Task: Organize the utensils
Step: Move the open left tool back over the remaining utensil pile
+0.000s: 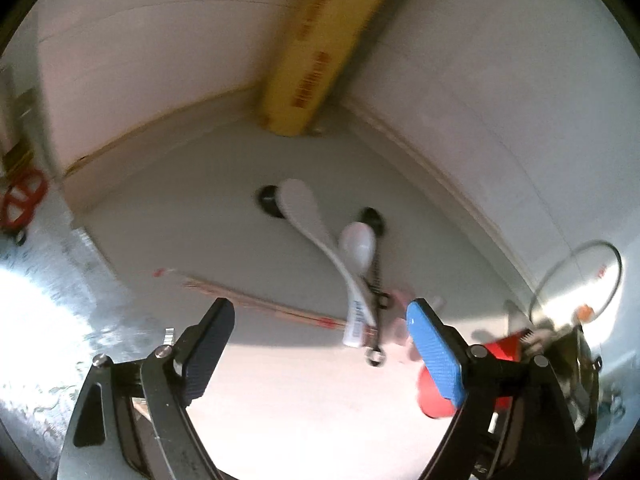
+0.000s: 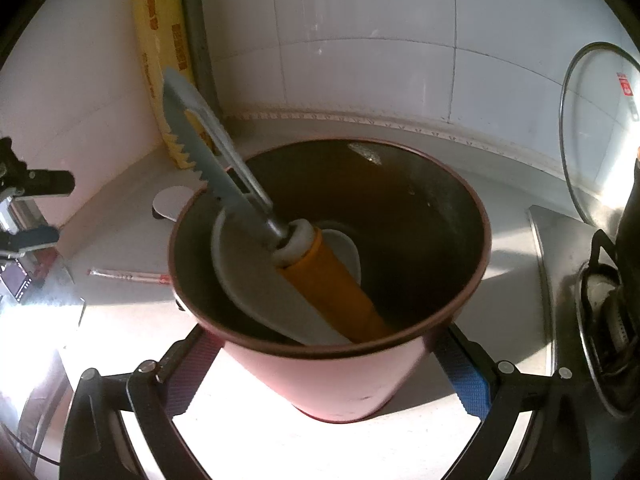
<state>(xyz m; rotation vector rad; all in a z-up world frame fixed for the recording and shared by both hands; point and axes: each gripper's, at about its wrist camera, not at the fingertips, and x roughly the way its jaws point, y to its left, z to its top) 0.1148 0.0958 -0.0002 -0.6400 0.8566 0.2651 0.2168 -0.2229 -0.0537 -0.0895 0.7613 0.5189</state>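
Left claw apart above the loose utensils, right claw clamped on the red cup

In the left wrist view, the left gripper (image 1: pixel 320 344) hovered wide apart, holding nothing; the white spoons (image 1: pixel 316 236) lay crossed over a black utensil, so picking the top spoon first seemed best, with chopsticks (image 1: pixel 256 300) near on the left. In the right wrist view, the right gripper (image 2: pixel 328 364) held the red cup (image 2: pixel 332 372), already containing a peeler (image 2: pixel 224 172) and spoon; a glass lid (image 2: pixel 596 140) stood far right
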